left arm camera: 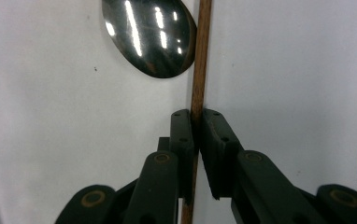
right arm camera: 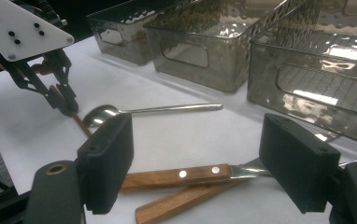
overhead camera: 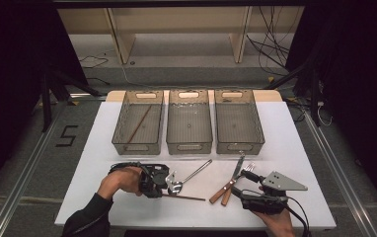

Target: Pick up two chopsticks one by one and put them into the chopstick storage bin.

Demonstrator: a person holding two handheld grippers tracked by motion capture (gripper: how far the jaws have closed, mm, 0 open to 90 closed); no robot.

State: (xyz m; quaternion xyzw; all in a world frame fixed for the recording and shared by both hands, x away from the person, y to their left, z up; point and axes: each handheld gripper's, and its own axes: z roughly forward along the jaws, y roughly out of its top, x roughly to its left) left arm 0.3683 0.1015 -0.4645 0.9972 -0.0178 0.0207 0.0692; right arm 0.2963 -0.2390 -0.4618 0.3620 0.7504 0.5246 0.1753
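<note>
So your left gripper (left arm camera: 196, 122) pinched the wooden chopstick (left arm camera: 199, 56) near the table's (overhead camera: 295, 148) front edge, beside the spoon (left arm camera: 149, 35). Right gripper (right arm camera: 197, 163) spread wide over the wood-handled knife (right arm camera: 181, 176) & fork (overhead camera: 246, 170).

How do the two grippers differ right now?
The left gripper is shut on the chopstick; the right gripper stands open, holding nothing. The left sits beside the spoon; the right hovers over the wood-handled knife. Both have black jaws.
</note>
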